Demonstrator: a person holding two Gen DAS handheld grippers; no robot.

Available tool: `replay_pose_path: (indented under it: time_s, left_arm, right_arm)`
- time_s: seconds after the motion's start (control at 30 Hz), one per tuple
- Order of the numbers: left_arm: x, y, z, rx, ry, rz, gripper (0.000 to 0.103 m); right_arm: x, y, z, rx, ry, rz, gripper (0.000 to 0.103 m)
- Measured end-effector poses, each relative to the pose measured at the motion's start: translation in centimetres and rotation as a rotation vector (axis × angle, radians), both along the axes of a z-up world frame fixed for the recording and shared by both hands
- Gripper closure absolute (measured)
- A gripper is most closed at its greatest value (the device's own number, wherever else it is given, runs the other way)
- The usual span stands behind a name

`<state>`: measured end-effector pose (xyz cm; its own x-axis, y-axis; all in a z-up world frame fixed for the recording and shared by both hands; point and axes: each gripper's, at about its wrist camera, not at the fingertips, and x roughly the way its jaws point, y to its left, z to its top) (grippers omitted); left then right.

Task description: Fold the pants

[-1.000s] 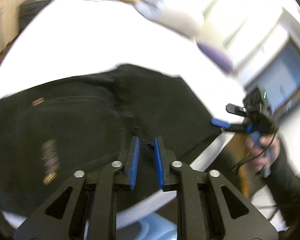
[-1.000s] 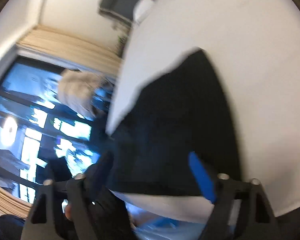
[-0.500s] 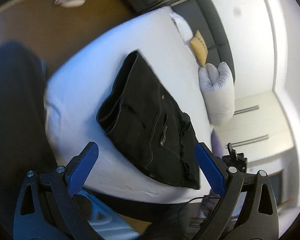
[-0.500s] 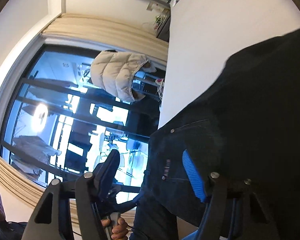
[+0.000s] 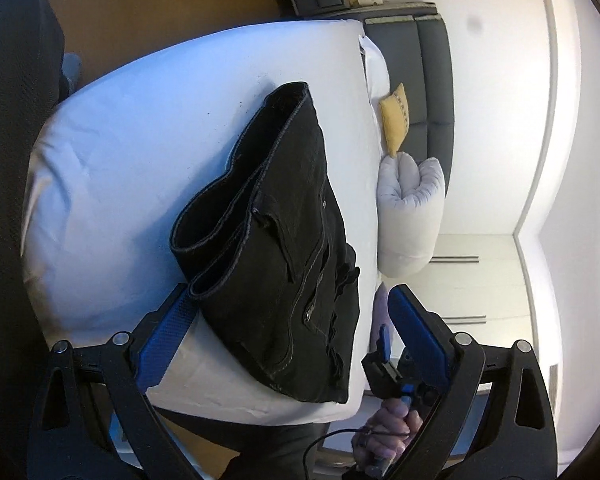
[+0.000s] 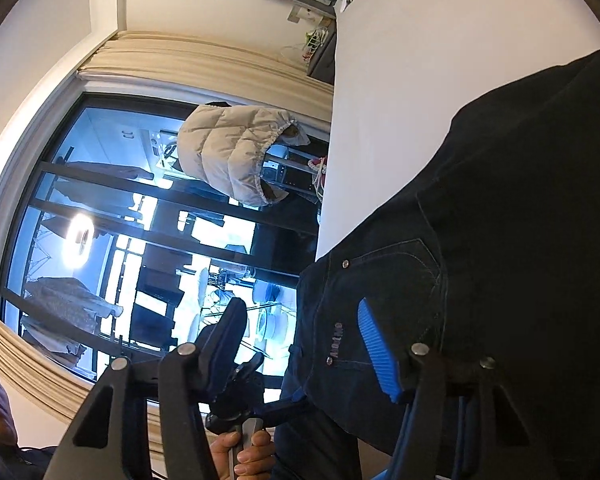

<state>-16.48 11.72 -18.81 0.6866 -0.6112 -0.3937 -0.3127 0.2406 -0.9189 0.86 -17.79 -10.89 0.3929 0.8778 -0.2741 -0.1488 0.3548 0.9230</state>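
The folded black denim pants [image 5: 284, 248] lie on the white bed [image 5: 140, 152], near its edge. The left hand-held gripper [image 5: 292, 336] hangs above them, jaws spread wide and empty. The right hand-held gripper [image 6: 304, 344] is likewise wide open beside the pants, gripping nothing.

Pants [image 5: 284, 240] matt black denim; bedsheet [image 5: 140, 152] smooth, probably cotton.
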Motion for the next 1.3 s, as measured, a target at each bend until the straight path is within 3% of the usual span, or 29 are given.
replay_pose_path:
  time_s: [0.07, 0.13, 0.2, 0.27, 0.37, 0.47, 0.57, 0.63, 0.67, 0.7, 0.73, 1.03, 1.17, 1.2, 1.23, 1.27, 1.3]
  left_arm:
    - [0.0, 0.3, -0.3, -0.027, 0.011, 0.022, 0.009]
    - [0.2, 0.5, -0.5, -0.026, 0.021, 0.024, 0.020]
    - [0.6, 0.3, -0.1, -0.020, 0.028, 0.019, 0.050]
    - [1.2, -0.1, 0.1, -0.014, 0.034, 0.004, 0.068]
    - [1.9, -0.4, 1.3, 0.037, 0.001, -0.016, 0.079]
    - [2.4, -0.9, 3.0, 0.106, -0.031, -0.041, 0.084]
    - [3.0, -1.4, 4.4, 0.156, -0.055, -0.058, 0.085]
    - [3.5, -2.0, 5.6, 0.207, -0.076, -0.079, 0.087]
    - [3.8, -2.3, 6.2, 0.231, -0.085, -0.091, 0.087]
    - [4.1, -2.8, 6.8, 0.245, -0.092, -0.100, 0.087]
    - [4.1, -3.2, 7.4, 0.263, -0.100, -0.111, 0.087]
    - [7.1, -9.3, 13.0, 0.451, -0.212, -0.245, 0.089]
    - [8.8, -15.0, 15.7, 0.549, -0.292, -0.370, 0.089]
    - [9.3, -16.6, 16.0, 0.564, -0.305, -0.403, 0.089]
    - [9.8, -18.4, 16.3, 0.581, -0.321, -0.446, 0.089]
    - [10.1, -20.0, 16.5, 0.595, -0.331, -0.476, 0.089]
    - [10.6, -21.9, 16.6, 0.614, -0.344, -0.517, 0.089]
  right_arm:
    - [0.1, 0.1, 0.1, -0.001, 0.001, 0.001, 0.041]
    - [0.1, 0.0, 0.2, -0.010, 0.002, 0.004, 0.042]
    - [0.6, -0.1, 0.4, -0.034, 0.010, 0.005, 0.042]
    - [1.4, -0.5, 0.7, -0.066, 0.025, 0.012, 0.042]
    - [2.7, -0.4, 0.9, -0.144, 0.063, 0.052, 0.042]
    - [4.6, 0.3, 0.4, -0.251, 0.103, 0.113, 0.044]
    - [6.5, 1.0, -1.3, -0.319, 0.170, 0.154, 0.058]
    - [7.2, 1.5, -2.7, -0.381, 0.215, 0.165, 0.076]
    - [7.6, 1.9, -3.9, -0.429, 0.255, 0.184, 0.079]
    - [7.7, 2.1, -4.7, -0.450, 0.274, 0.188, 0.095]
    - [7.7, 2.0, -5.4, -0.446, 0.288, 0.183, 0.103]
    - [6.8, 1.3, -7.0, -0.353, 0.277, 0.138, 0.103]
    - [6.2, 0.2, -6.1, -0.329, 0.195, 0.141, 0.103]
    - [5.5, -1.3, -5.5, -0.324, 0.174, 0.117, 0.090]
    - [5.1, -3.1, -4.1, -0.269, 0.138, 0.068, 0.066]
    - [4.8, -4.8, -3.2, -0.203, 0.114, 0.028, 0.055]
    - [4.5, -6.9, -2.1, -0.131, 0.094, -0.014, 0.036]
